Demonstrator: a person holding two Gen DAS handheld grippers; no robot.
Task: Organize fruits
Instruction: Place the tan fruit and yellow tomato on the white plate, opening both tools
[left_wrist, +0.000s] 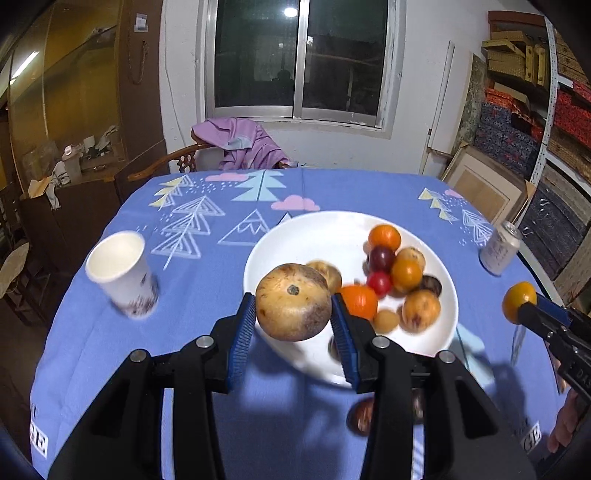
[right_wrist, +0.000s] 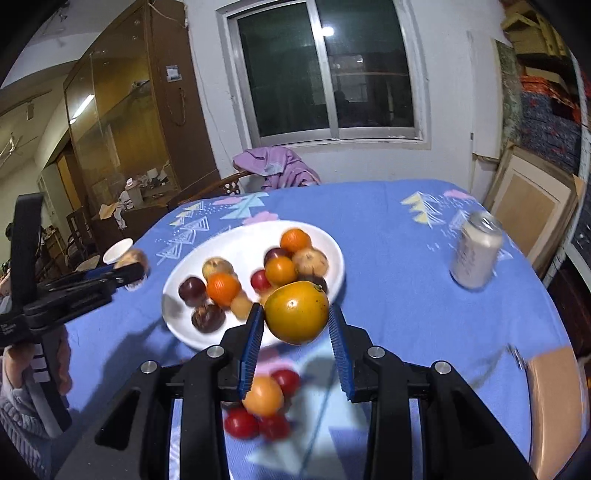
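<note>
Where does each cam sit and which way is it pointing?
Left wrist: behind left claw, facing window; claw grips a tan fruit over the plate; right claw shows at right.
Right wrist: behind right claw, same heading; grips a yellow-orange fruit; left claw and hand at left.
Shared: plate, can, cup.

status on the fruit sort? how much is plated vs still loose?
Mostly plated: about ten fruits sit on the white plate. In hand: the left tool grips a tan-brown fruit over the plate's near edge; the right tool grips a yellow-orange fruit. Left: a loose cluster of red and orange fruits on the tablecloth beneath the right tool.
</note>
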